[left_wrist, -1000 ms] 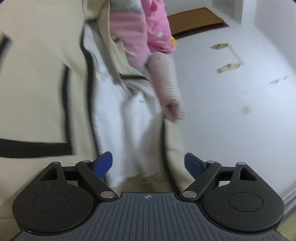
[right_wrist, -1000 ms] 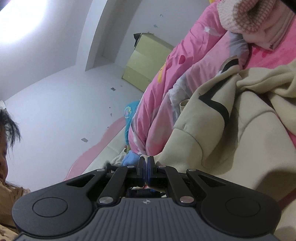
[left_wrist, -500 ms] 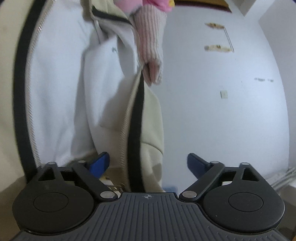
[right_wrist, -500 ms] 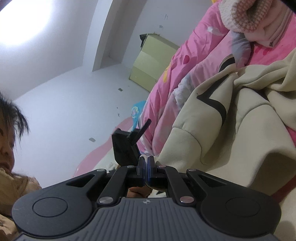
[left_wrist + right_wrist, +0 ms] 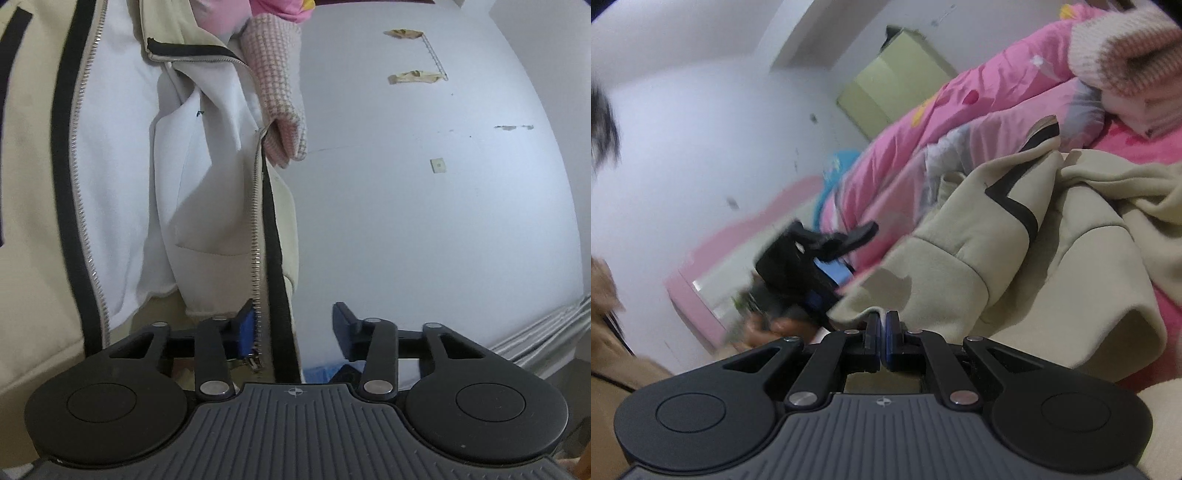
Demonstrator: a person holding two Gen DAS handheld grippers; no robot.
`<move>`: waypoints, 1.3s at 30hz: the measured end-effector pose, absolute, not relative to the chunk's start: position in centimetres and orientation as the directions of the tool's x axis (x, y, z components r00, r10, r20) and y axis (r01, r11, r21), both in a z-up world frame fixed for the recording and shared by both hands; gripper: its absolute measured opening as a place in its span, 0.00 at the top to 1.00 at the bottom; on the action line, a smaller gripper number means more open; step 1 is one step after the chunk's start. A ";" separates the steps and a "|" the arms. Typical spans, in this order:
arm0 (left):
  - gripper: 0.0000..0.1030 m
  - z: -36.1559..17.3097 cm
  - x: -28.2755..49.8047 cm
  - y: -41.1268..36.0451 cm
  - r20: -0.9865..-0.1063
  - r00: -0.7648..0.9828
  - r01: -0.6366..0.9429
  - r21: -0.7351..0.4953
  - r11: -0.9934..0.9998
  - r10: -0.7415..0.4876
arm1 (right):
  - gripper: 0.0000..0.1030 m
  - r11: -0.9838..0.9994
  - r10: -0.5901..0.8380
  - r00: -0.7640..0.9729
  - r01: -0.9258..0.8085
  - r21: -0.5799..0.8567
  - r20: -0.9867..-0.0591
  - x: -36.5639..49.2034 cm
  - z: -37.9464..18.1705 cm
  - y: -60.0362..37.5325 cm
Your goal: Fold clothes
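Note:
A cream zip jacket (image 5: pixel 44 206) with black trim and white lining hangs in front of my left gripper (image 5: pixel 293 325). Its zipper edge with the black band (image 5: pixel 273 258) runs down between the jaws, close to the left pad. The jaws are closing; the right pad stands apart from the cloth. In the right wrist view the same jacket (image 5: pixel 1034 280) lies crumpled on a pink quilt (image 5: pixel 979 107). My right gripper (image 5: pixel 882 332) is shut, and the jacket's hem rises into its pads. The left gripper (image 5: pixel 846 254) appears blurred there, at the jacket's left edge.
A pink knitted garment (image 5: pixel 280 85) hangs beside the jacket; it also lies on the quilt, the knitted garment (image 5: pixel 1123 48) at top right. A yellow-green box (image 5: pixel 894 85) stands by the white wall. A person's hand (image 5: pixel 775 326) holds the left gripper.
The left gripper's jaws have narrowed around the zipper edge and the view has closed in on it. The right view has rolled, and the left gripper has come into it.

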State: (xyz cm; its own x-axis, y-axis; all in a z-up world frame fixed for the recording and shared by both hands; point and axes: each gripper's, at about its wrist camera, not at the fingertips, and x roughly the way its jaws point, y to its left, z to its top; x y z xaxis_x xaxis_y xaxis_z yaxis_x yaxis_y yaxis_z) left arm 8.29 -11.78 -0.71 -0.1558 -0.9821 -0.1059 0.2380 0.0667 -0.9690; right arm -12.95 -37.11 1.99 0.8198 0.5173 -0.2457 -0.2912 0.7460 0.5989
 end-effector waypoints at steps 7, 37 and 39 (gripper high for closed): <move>0.90 -0.4 7.0 -12.5 -0.391 -0.098 0.387 -0.862 0.327 -0.915 | 0.99 0.876 0.438 0.787 -0.264 0.404 -0.436 -11.9 2.0 -33.3; 0.92 -3.0 4.1 -6.7 -0.415 0.145 0.630 -0.662 0.407 -0.898 | 0.66 0.969 0.142 0.836 -0.228 -0.098 -0.531 2.5 11.6 -28.1; 0.92 -3.1 4.1 -6.6 -0.403 0.142 0.647 -0.654 0.393 -0.904 | 0.66 0.949 0.114 0.808 -0.261 -0.177 -0.578 6.4 10.9 -25.9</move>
